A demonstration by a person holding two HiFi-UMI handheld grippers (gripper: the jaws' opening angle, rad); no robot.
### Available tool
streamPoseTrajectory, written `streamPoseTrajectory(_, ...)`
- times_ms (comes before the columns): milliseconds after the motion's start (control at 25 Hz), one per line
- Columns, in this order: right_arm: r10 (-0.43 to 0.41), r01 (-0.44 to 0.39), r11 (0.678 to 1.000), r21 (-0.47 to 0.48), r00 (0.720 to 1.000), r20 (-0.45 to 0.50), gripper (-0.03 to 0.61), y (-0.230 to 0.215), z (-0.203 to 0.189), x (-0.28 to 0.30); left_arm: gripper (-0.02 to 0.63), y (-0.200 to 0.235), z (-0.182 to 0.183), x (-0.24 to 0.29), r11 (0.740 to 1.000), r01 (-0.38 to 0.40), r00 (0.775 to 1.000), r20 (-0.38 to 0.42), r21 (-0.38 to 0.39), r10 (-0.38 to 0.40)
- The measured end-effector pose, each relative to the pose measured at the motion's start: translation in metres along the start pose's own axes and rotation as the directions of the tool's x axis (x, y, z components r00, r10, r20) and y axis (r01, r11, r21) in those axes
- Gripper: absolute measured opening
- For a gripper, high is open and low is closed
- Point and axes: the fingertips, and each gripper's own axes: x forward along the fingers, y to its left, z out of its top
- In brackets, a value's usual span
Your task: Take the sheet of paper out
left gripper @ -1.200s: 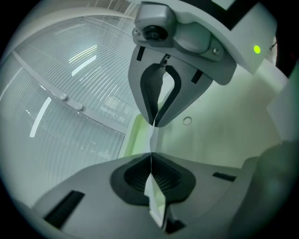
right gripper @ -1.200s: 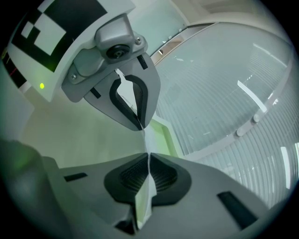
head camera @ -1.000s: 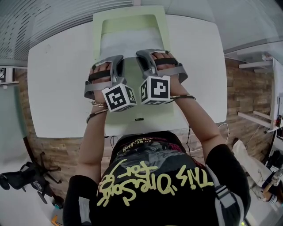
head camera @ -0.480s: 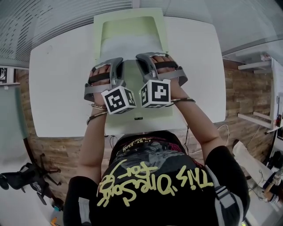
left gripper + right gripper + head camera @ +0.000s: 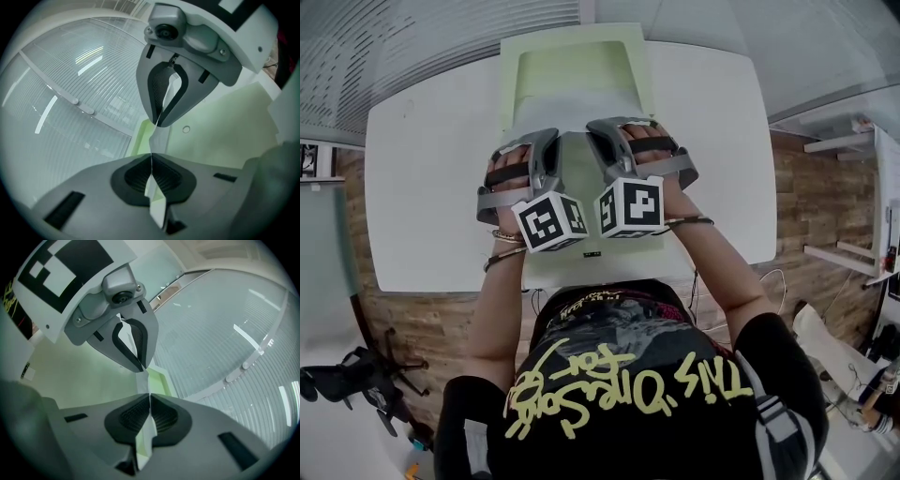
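A pale sheet of paper [image 5: 573, 111] lies partly in a light green folder [image 5: 572, 56] on the white table [image 5: 431, 178]. My left gripper [image 5: 547, 142] and right gripper [image 5: 602, 133] are side by side at the sheet's near edge, both shut on it. In the left gripper view the paper [image 5: 160, 136] runs as a thin edge through the closed left gripper [image 5: 153, 139]. The right gripper view shows the same: the sheet [image 5: 142, 377] is pinched in the right gripper [image 5: 146, 382]. The hands and marker cubes hide the sheet's near part in the head view.
The green folder [image 5: 220, 136] spreads under both grippers and reaches toward the table's far edge. A window blind [image 5: 225, 333] stands beyond the table. Bare white tabletop [image 5: 712, 150] lies to either side. A black chair base [image 5: 356, 375] stands on the floor at lower left.
Both grippers have lifted a little and drawn slightly toward the person with the sheet in them. More of the folder's green inside shows at the far end.
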Motion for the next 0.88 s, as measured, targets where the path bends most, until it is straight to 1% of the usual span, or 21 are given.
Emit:
streamPoseTrajectory(200, -0.005, 0.005, 1.000, -0.003, 1.000, 0.009, 0.011, -0.004, 0.003, -0.007, 0.006, 0.003, 0.003, -0.006, 1.000, -0.006, 1.000, 0.003, -0.017, 0.006)
streamPoseTrajectory(880, -0.031, 0.031, 0.999, -0.012, 0.999, 0.034, 0.011, -0.016, 0.014, -0.034, 0.006, 0.018, 0.017, -0.031, 0.998, -0.045, 0.999, 0.029, -0.034, 0.046)
